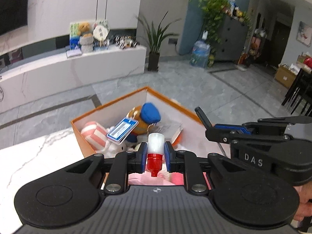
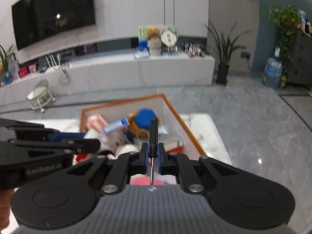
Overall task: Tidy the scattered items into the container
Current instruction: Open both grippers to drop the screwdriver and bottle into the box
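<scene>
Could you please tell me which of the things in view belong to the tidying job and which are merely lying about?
Part of the job:
- small bottle in left tongs
- screwdriver in right tongs
- orange box with toys inside

Just lying about:
- television
- potted plant
- water jug
</scene>
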Demonstrator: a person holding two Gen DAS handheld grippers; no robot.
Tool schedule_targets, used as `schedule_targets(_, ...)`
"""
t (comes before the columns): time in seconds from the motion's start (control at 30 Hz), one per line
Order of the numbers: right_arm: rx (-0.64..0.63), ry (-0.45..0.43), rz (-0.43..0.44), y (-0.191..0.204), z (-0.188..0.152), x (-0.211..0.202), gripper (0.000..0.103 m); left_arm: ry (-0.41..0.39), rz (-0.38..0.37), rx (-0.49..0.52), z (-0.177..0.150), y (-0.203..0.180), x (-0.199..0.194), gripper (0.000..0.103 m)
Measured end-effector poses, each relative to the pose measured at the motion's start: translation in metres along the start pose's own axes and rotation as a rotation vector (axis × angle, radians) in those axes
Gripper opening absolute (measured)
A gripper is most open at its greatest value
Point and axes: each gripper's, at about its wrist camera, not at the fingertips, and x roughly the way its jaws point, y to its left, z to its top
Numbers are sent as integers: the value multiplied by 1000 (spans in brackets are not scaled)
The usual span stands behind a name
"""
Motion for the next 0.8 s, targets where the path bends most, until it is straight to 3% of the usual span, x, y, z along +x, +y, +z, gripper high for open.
schedule_targets(0.1,0,71,14,-4,-8,19,11,47,8,-3,-5,1,15,23)
schedule_targets(0.13,0,82,14,-4,-11,22,18,62,12,-2,-7,1,18,33)
schedule_targets(0.17,-7,87,1,-3,-13,22,38,73,19,2,-9,1,20,48)
schedule_targets(0.3,10,78,-60,-6,-13,14,56,23,62,-7,-14,4,9,75)
schedule_targets(0.37,47,79,-72,-12,-12,8,76,12,71,-42,-14,9,1,88)
schedule_targets(0.43,67,74,-69,-14,-13,1,90,3,82,-67,-14,12,-8,92)
schedule_targets(0.57,74,69,-79,-10,-16,-13,99,-10,147,-47,-12,7,-25,95)
schedule_targets(0.8,57,42,-121,7,-36,-44,101,24,121,-61,-24,-1,-47,95)
